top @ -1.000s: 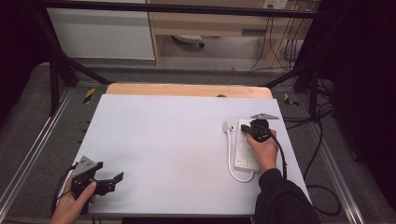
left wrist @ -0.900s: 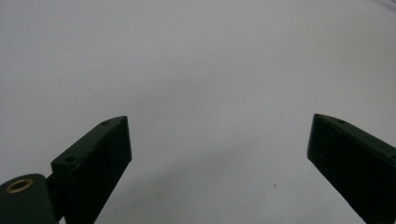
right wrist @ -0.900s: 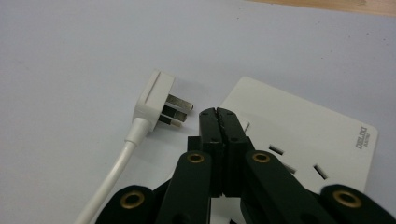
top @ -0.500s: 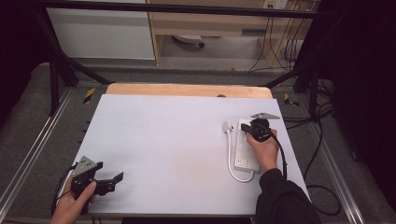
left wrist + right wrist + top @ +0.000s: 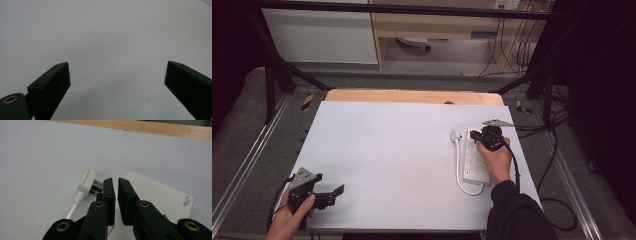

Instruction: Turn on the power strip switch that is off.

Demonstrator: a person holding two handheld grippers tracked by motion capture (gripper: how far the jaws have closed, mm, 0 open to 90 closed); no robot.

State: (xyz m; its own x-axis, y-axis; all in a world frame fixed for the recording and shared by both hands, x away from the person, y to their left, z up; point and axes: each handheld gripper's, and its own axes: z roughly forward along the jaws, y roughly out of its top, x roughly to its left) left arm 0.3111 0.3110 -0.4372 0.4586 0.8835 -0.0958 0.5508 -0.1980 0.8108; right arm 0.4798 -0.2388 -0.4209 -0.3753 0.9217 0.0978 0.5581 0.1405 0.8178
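My right gripper (image 5: 475, 135) sits over the far end of the strip (image 5: 475, 161), a white power strip lying near the right edge of the table (image 5: 387, 150). In the right gripper view its 2 jaws stand almost together, with a thin slit between them and nothing in that slit; they have just been opening a little from fully closed. The tips (image 5: 115, 182) hover at the strip's (image 5: 160, 197) far left corner, just beside the plug (image 5: 87, 182). The plug is white, lies on its side on the table with its dark prongs pointing toward the strip, and sits just off that corner; I cannot tell whether my left jaw touches the prongs. The cord (image 5: 458, 167) runs from the plug (image 5: 455, 134) along the strip's left side and curls back into its near end. My right hand (image 5: 494, 162) lies over the strip's right half. My left gripper (image 5: 337, 192) is well apart from all this, low at the near left corner of the table, held in my left hand (image 5: 292, 217). In the left gripper view its 2 jaws stand wide, with bare white table (image 5: 107, 37) between them and nothing held.
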